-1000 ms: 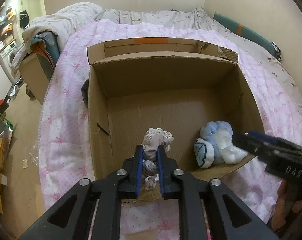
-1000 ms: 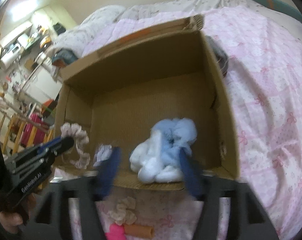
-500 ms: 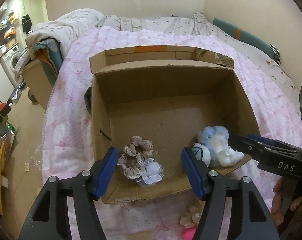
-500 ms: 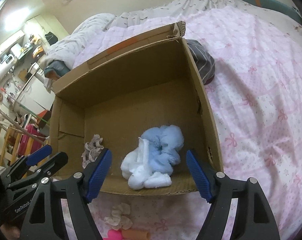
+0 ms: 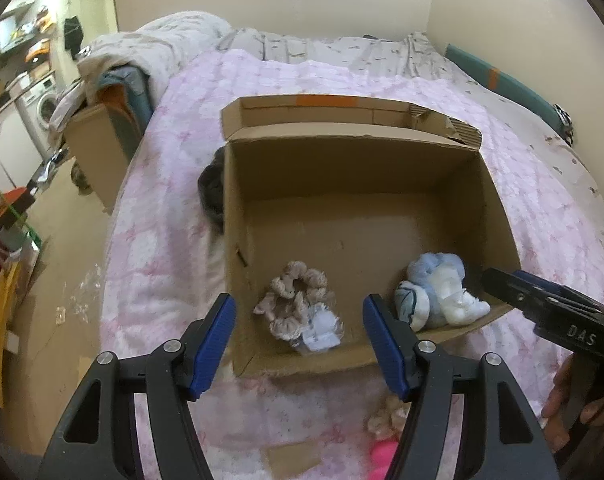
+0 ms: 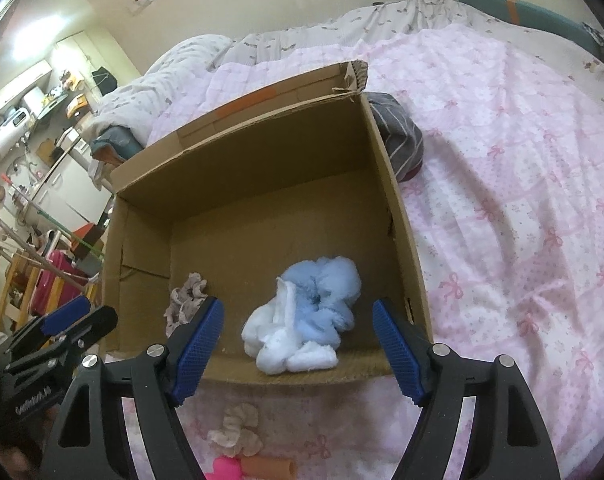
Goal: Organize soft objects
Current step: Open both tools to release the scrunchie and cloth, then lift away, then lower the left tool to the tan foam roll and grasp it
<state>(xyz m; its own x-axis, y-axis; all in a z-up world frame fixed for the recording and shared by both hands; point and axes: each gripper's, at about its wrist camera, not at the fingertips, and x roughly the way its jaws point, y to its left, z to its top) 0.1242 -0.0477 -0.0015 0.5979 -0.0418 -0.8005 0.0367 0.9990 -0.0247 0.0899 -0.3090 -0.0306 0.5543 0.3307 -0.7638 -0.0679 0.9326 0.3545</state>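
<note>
An open cardboard box [image 5: 498,208] [image 6: 398,216] sits on the pink bedspread. Inside lie a beige scrunchie with a clear packet [image 5: 298,300] [image 6: 186,296] at the near left and a blue and white soft bundle [image 5: 438,292] [image 6: 306,320] at the near right. My left gripper [image 5: 304,344] is open and empty, above the box's near edge. My right gripper [image 6: 298,344] is open and empty, in front of the bundle. Another beige scrunchie [image 6: 236,430] [image 5: 388,420] and pink and orange items [image 6: 246,470] lie on the bed in front of the box.
A dark striped cloth [image 6: 398,136] [image 5: 212,188] lies against the box's outer wall. A bedside box piled with clothes [image 5: 102,128] stands left of the bed. Racks and appliances fill the room on the left. Pillows lie at the far end.
My left gripper opened and dropped the beige scrunchie into the box, then drew back. My right gripper also drew back from the blue bundle, still open.
</note>
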